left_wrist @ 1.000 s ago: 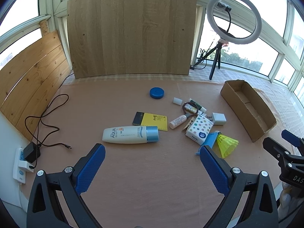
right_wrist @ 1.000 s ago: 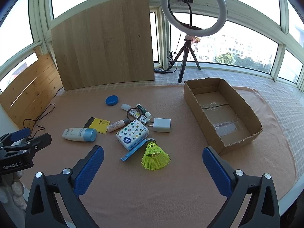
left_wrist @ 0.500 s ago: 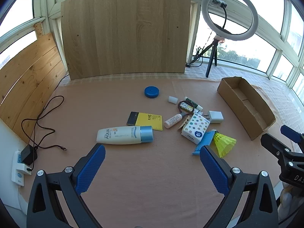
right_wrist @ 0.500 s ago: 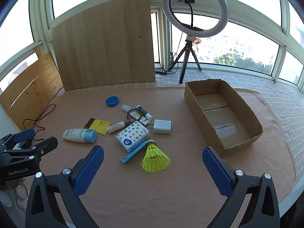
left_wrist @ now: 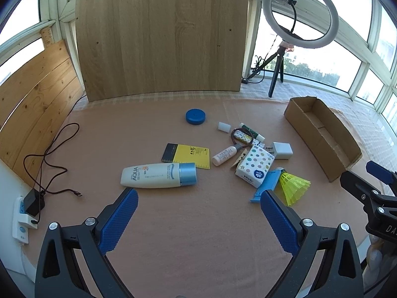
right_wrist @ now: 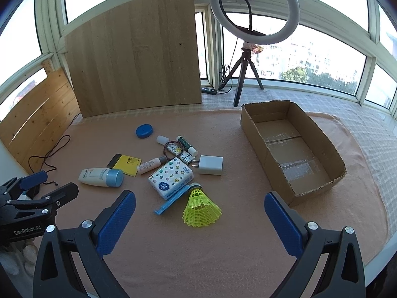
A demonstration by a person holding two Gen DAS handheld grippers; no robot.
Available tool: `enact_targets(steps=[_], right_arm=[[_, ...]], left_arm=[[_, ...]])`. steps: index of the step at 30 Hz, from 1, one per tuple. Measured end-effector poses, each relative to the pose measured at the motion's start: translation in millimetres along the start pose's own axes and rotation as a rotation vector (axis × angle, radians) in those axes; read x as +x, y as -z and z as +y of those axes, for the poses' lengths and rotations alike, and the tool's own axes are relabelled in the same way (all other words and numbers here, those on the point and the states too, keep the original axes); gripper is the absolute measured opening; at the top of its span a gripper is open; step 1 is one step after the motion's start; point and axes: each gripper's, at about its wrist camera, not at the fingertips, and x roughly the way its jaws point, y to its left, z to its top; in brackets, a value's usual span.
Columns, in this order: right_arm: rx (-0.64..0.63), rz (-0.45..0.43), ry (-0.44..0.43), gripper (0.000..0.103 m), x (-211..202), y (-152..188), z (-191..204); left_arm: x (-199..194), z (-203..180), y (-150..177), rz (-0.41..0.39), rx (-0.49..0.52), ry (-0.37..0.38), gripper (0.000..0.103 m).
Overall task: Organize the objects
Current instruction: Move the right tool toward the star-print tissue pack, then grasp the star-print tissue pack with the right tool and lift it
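The left gripper [left_wrist: 198, 198] hovers above the peach cloth-covered table [left_wrist: 198, 236] with its 2 blue-padded fingers [left_wrist: 119, 219] spread wide and nothing between them. Just beyond its tips lies a white sunscreen bottle with a light-blue cap [left_wrist: 158, 175], on its side. The right gripper [right_wrist: 199, 198] hangs likewise, its 2 blue-padded fingers [right_wrist: 282, 223] wide apart and holding nothing; just beyond and between them rests a neon-yellow plastic shuttlecock [right_wrist: 199, 207], beside a light-blue flat plastic strip [right_wrist: 171, 201].

Farther out sits the loose clutter: a white tissue pack printed with stars and dots [right_wrist: 171, 177], a white square plug charger [right_wrist: 211, 165], a small white bottle with a grey cap [right_wrist: 151, 165], a yellow and black card [right_wrist: 125, 161], a small green-patterned tube [right_wrist: 186, 145], a small white cap [right_wrist: 162, 139] and a round blue lid [right_wrist: 144, 130].

To the right of the clutter, well apart from it, stands an open brown cardboard box [right_wrist: 320, 134]. Only tape strips show on its bare floor; none of the items lies inside.

Behind stand a wooden board [right_wrist: 134, 54] and a white ring light on a black tripod [right_wrist: 254, 15].
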Motion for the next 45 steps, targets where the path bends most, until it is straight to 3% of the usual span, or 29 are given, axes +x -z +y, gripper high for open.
enact_targets(steps=[9,12,16,22,28,45], right_arm=[[0.014,0.052,-0.031,0.098,17,1,-14],[0.036,0.085,-0.060,0.090,28,-1,-25],[0.058,0.141,-0.094,0.069,48,-6,-36],[0.042,0.233,-0.134,0.052,87,-12,-38],[0.050,0.306,-0.179,0.045,123,-20,-31],[0.057,0.406,-0.250,0.042,196,-45,2]], left_arm=[[18,1,-3,0.014,0.005,-0.010,0.096],[27,2,-5,0.021,0.009,-0.019,0.093],[39,3,-6,0.034,0.007,-0.017,0.088],[52,0,-2,0.059,0.013,-0.011,0.080],[55,2,6,0.075,0.002,-0.019,0.078],[41,44,30,0.098,-0.083,-0.085,0.078]])
